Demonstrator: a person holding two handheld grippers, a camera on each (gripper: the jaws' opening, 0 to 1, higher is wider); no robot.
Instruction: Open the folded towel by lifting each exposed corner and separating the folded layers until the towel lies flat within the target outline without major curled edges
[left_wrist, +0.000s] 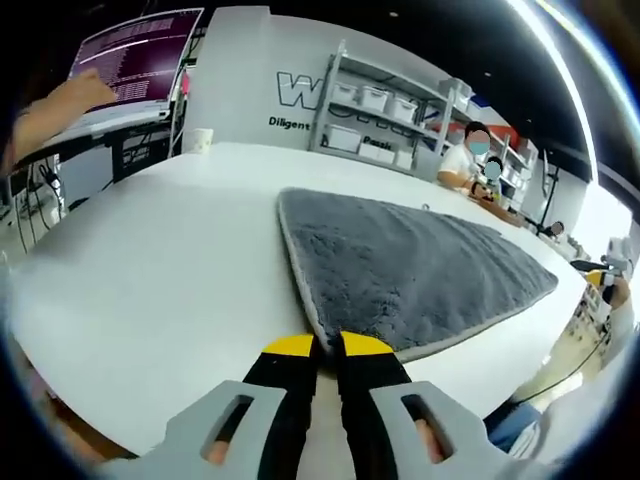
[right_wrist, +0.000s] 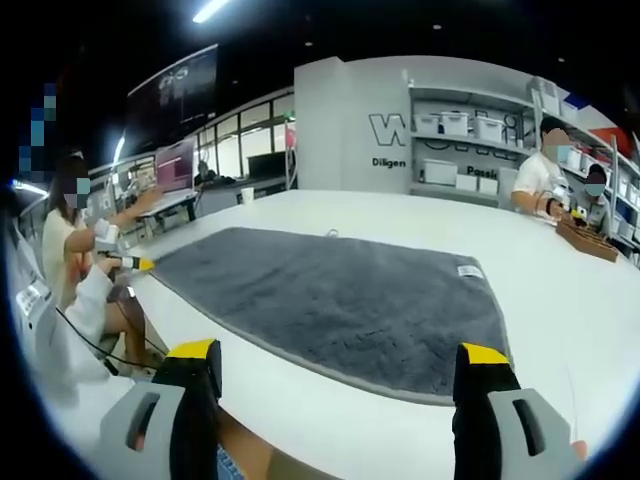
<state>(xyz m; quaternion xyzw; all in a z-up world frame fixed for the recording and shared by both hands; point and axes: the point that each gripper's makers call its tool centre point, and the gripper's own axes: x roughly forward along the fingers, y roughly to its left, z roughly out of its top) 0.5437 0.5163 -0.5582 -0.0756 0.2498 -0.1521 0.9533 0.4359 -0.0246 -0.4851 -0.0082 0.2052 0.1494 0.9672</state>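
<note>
The grey towel (right_wrist: 330, 300) lies spread on the white tabletop (left_wrist: 150, 270), one corner at the near edge. The left gripper (left_wrist: 328, 350) has its jaws pressed together on that corner. The right gripper (right_wrist: 340, 365) hovers off the tabletop's edge, jaws wide apart, holding nothing.

My work surface is a broad white table (left_wrist: 150, 270), smooth and plain, its near edge curving below me in the left gripper view. Directly on it lies the grey plush towel (left_wrist: 400, 270), spread with a pale stitched border and one corner pointing toward me. A white cup (left_wrist: 197, 141) stands at the far edge. In the right gripper view, the towel (right_wrist: 330, 295) carries a small white label (right_wrist: 469, 271).
</note>
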